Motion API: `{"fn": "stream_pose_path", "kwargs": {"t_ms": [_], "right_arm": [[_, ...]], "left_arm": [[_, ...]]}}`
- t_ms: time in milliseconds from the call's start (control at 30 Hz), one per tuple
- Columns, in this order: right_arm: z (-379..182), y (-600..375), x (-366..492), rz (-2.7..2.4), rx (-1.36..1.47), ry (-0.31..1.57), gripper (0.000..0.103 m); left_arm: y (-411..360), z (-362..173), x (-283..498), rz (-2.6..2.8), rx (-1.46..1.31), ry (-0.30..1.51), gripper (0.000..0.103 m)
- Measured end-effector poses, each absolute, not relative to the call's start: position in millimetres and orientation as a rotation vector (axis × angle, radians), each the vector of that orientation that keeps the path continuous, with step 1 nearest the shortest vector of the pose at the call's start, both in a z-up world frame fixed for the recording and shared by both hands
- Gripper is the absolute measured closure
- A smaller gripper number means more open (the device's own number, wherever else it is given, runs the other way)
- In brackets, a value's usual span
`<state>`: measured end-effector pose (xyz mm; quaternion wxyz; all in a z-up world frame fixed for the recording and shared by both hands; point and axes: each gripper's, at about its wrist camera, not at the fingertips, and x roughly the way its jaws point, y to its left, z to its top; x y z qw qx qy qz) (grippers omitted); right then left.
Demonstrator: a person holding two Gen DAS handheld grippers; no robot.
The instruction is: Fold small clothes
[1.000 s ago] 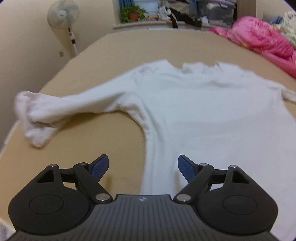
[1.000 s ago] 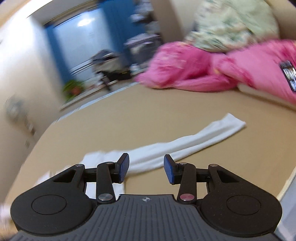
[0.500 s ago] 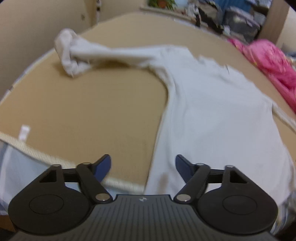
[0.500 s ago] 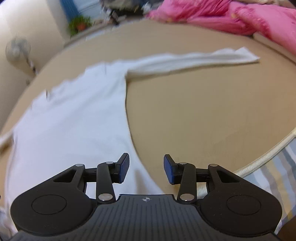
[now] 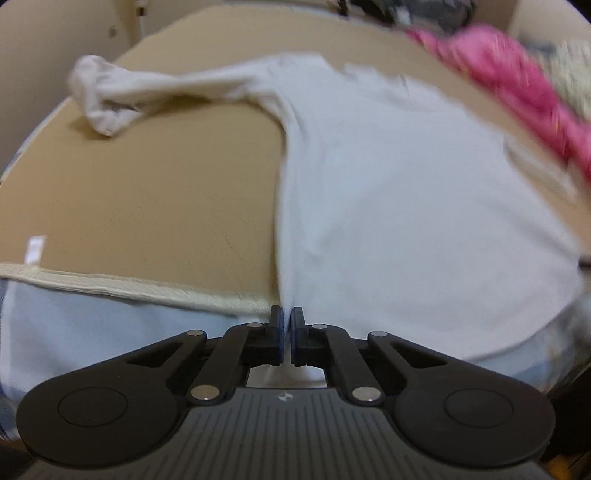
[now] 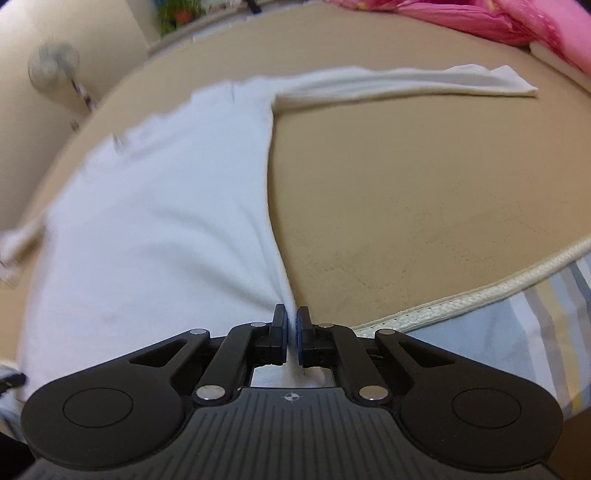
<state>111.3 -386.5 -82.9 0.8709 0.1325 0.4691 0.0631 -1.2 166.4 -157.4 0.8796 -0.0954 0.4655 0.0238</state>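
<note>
A: Fingers first. What are the two grippers doing?

B: At the bottom centre of the left wrist view, the left gripper (image 5: 287, 320) has just closed to a sliver, pinching the lower left corner of the white long-sleeved shirt (image 5: 399, 206) at its hem. In the right wrist view the right gripper (image 6: 291, 318) has done the same on the opposite hem corner; white cloth shows between its blue pads (image 6: 283, 325).

A: Where does the shirt lie?

B: Spread flat on a tan mat (image 5: 147, 192) with a cream piped edge (image 6: 480, 291). The hem hangs over that near edge, onto light blue striped bedding (image 6: 546, 317) below.

A: And further up the frames?

B: In the left view, one sleeve (image 5: 155, 88) runs to the upper left and ends in a crumpled bunch. In the right view, the other sleeve (image 6: 406, 83) stretches straight toward the upper right, lying flat. The neckline sits at the far end, blurred.

A: Beyond the mat?

B: A pink quilt (image 6: 498, 18) along the upper right, a standing fan (image 6: 53, 68) at the upper left, and a potted plant (image 6: 177, 11) at the top edge.
</note>
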Motion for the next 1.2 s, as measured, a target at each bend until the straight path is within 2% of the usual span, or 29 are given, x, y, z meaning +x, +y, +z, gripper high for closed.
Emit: {"fn": "stream_pose_path", "kwargs": {"t_ms": [167,233,333,433,467,500,567,600,667,700,767,833,1000,1067,1133,1200], "right_arm": [[-58,-414,86,0.156,0.447,0.935,0.099],[-62,-416,80,0.141,0.450,0.978,0.099],[-76,-415,78,0.095,0.405,1.071,0.099],[-83,-402,84,0.004,0.275,1.089,0.093],[-80,-396,83,-0.019,0.223,1.055,0.083],[-77,-391,82,-0.028,0.187,1.016,0.078],[-69,-377,80,0.033,0.145,0.945,0.074],[-68,-370,80,0.082,0.136,0.935,0.072],[-76,-358,85,0.159,0.145,0.973,0.064],[-86,-354,89,0.174,0.152,1.033,0.063],[-112,-348,99,0.141,0.140,1.187,0.063],[-110,-345,103,0.123,0.132,1.176,0.063],[-46,-351,110,0.158,0.219,0.888,0.063],[-17,-359,118,0.184,0.251,0.771,0.062],[8,-369,132,0.205,0.221,0.664,0.062],[25,-378,145,0.217,0.154,0.574,0.062]], "left_arm": [[194,-126,-34,0.076,-0.282,0.877,0.100],[198,-127,-40,0.056,-0.331,0.910,0.100],[185,-138,-36,0.006,-0.264,1.006,0.099],[171,-148,-27,0.022,-0.174,1.035,0.096],[168,-143,-26,0.021,-0.152,0.993,0.088],[165,-136,-26,0.001,-0.153,0.950,0.085],[158,-126,-26,-0.053,-0.180,0.896,0.079],[154,-127,-24,-0.077,-0.191,0.903,0.077],[146,-142,-17,-0.096,-0.216,0.998,0.064],[143,-156,-12,-0.096,-0.222,1.086,0.063],[141,-173,-5,-0.069,-0.218,1.192,0.067],[144,-159,-3,-0.061,-0.243,1.130,0.067],[188,-104,7,0.053,-0.332,0.879,0.069],[219,-83,20,0.169,-0.348,0.799,0.083],[246,-68,39,0.243,-0.337,0.755,0.093],[276,-63,62,0.304,-0.328,0.733,0.092]]}}
